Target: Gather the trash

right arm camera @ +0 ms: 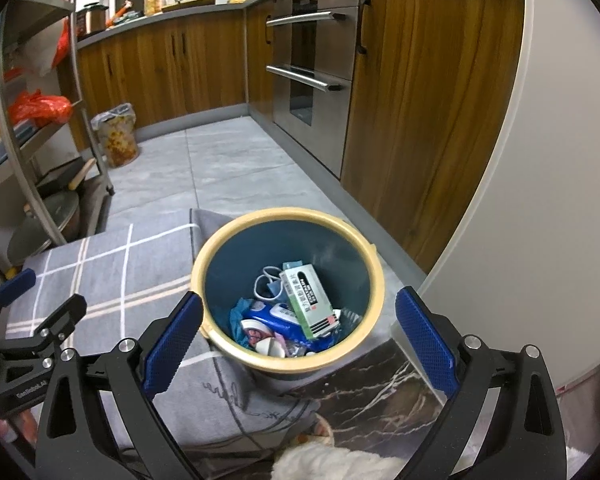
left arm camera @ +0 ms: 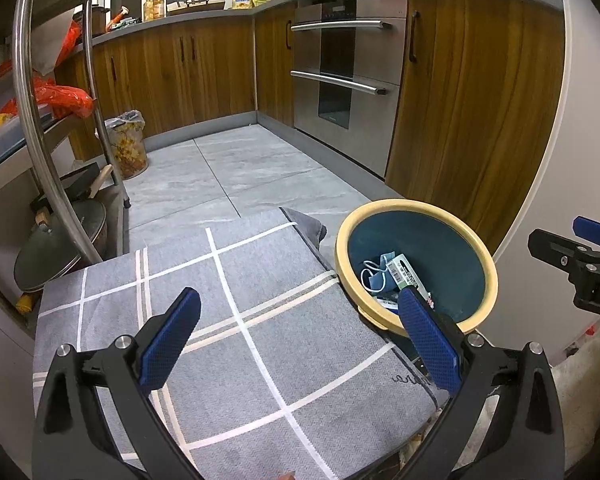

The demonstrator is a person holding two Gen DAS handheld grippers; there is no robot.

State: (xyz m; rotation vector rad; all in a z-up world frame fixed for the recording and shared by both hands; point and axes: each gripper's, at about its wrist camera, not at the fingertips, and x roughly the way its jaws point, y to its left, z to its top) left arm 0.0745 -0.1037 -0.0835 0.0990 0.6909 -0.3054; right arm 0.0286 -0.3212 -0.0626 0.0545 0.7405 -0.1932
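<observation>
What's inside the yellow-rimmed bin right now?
The bin holds a green-and-white carton lying on top, a blue face mask with white loops, a blue-and-white packet and small wrappers. Whatever lies beneath this pile is covered.

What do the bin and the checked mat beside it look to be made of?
Bin: probably plastic, with a smooth, matte teal inside and a moulded cream rim. Mat: seems a woven fabric, grey with pale stripes; a fine herringbone texture and a folded corner show.
</observation>
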